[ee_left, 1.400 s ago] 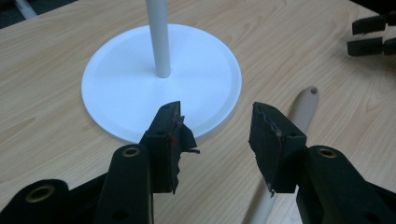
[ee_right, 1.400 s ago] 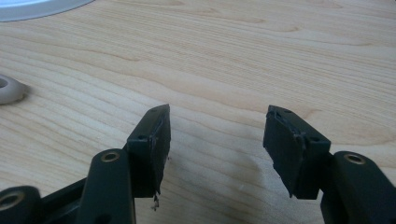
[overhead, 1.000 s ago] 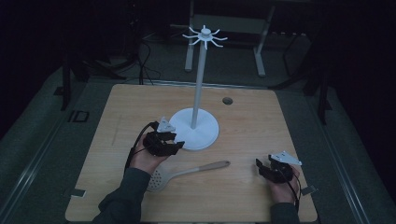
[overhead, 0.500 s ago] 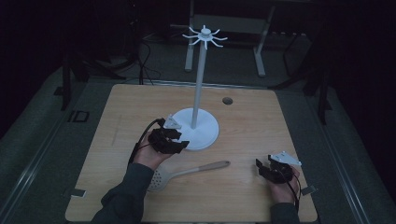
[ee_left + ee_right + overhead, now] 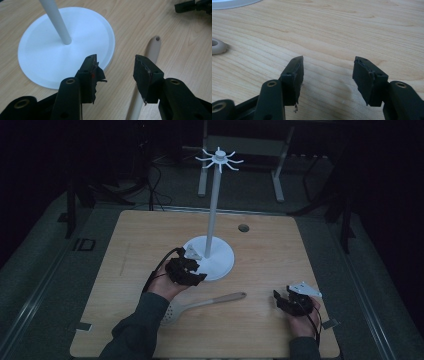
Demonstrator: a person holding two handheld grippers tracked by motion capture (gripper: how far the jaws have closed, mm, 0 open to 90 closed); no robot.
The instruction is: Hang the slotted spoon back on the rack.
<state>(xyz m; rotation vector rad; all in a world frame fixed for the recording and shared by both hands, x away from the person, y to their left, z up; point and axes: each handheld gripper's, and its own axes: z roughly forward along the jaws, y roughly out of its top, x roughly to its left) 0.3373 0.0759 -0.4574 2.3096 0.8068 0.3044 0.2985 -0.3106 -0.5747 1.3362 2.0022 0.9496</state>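
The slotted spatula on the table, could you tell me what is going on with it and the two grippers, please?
A person sits at a wooden table with a gripper in each hand. The left gripper hangs open above the beige slotted spatula, its fingers straddling the handle beside the base of a white hook stand; nothing is gripped yet. The jaws have just been closing slightly. The right gripper is open over bare wood near the spatula handle's tip.
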